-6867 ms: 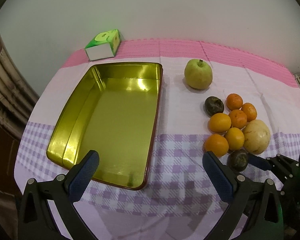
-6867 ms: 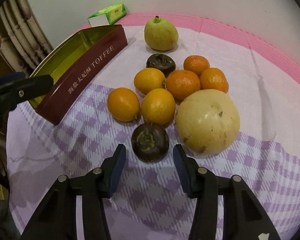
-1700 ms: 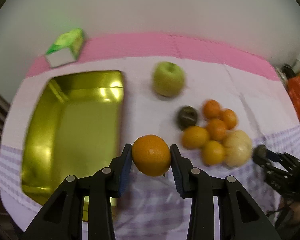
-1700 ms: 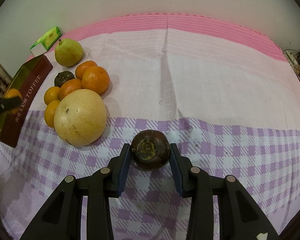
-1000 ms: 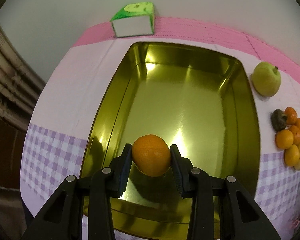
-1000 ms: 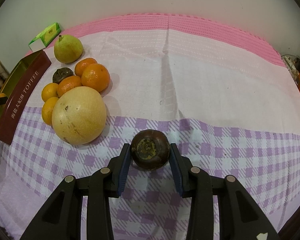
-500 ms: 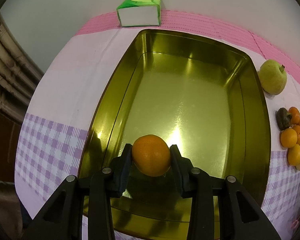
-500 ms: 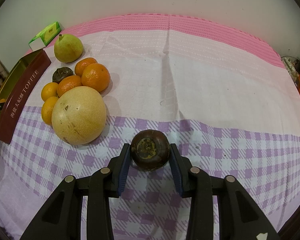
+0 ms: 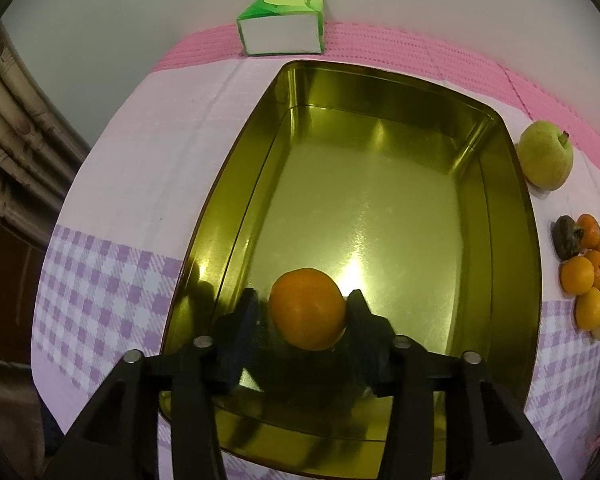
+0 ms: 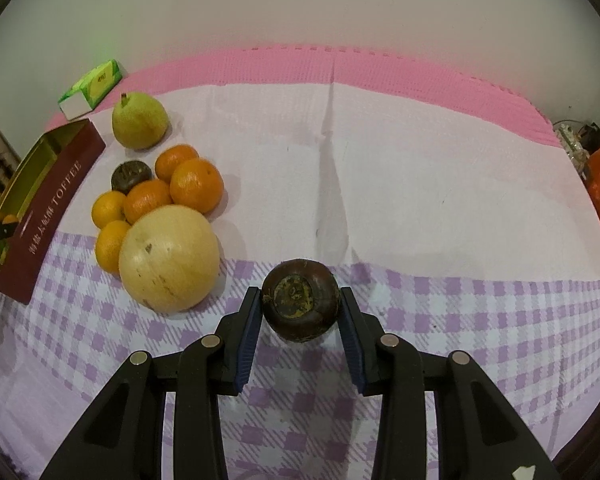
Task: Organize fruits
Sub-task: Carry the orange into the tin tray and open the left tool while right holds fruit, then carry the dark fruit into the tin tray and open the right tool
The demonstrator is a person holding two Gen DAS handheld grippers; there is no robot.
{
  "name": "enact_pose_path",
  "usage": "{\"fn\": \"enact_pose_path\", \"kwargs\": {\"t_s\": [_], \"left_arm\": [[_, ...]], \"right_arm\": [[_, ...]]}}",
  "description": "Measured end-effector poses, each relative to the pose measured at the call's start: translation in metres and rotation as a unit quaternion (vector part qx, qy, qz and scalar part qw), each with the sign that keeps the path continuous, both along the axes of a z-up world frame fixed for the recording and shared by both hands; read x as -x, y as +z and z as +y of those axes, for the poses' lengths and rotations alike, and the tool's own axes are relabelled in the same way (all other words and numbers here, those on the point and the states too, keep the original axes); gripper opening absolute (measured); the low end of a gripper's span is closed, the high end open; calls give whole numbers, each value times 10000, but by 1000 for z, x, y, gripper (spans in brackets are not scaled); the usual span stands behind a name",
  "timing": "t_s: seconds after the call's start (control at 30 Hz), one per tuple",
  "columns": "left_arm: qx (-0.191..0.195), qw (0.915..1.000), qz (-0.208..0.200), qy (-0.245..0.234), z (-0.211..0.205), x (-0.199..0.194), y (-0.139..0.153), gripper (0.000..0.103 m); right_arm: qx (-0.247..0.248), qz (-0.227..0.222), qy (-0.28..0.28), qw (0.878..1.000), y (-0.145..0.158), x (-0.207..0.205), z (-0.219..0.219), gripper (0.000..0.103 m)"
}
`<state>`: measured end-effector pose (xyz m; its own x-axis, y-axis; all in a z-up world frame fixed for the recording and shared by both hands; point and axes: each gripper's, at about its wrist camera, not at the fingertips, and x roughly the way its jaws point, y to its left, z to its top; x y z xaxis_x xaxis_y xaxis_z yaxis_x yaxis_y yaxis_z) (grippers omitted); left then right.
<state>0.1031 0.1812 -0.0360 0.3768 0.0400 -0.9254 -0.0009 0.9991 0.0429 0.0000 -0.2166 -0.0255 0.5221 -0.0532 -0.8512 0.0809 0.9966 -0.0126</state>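
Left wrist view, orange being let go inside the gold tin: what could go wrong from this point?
The left gripper has just been opening, and a gap shows beside the orange; on the smooth tin floor it may roll. The right gripper holds a dark fruit above the checked cloth; a slip would drop it.

An orange [image 9: 307,308] sits low in the gold tin [image 9: 512,216], apparently on its floor. A dark round fruit [image 10: 300,300] hangs above the checked cloth [image 10: 480,320].
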Motion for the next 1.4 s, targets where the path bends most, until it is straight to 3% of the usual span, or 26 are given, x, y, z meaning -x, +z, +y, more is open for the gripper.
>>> {"fn": "enact_pose_path", "kwargs": {"t_s": [0.3,0.5,0.73,1.0,1.2,1.4], "left_arm": [[25,9999,-163,-35,-1,7,12,58],[79,9988,-480,21,2,14,34,63],[31,9938,-935,607,36,23,62,69],[146,9830,-1059,1491,93,35,70,69],[217,9792,-1043,1728,108,36,70,69],[337,9763,-1016,1878,117,34,68,72]], "right_arm": [[168,-293,223,9992,36,-12,16,35],[0,-428,778,9960,50,-29,63,35],[-238,-413,1663,9849,49,-41,140,35],[-387,-344,2590,9645,45,-57,229,35],[-382,-184,3156,9479,35,-66,283,35],[-324,217,3362,9410,10,-78,315,35]]}}
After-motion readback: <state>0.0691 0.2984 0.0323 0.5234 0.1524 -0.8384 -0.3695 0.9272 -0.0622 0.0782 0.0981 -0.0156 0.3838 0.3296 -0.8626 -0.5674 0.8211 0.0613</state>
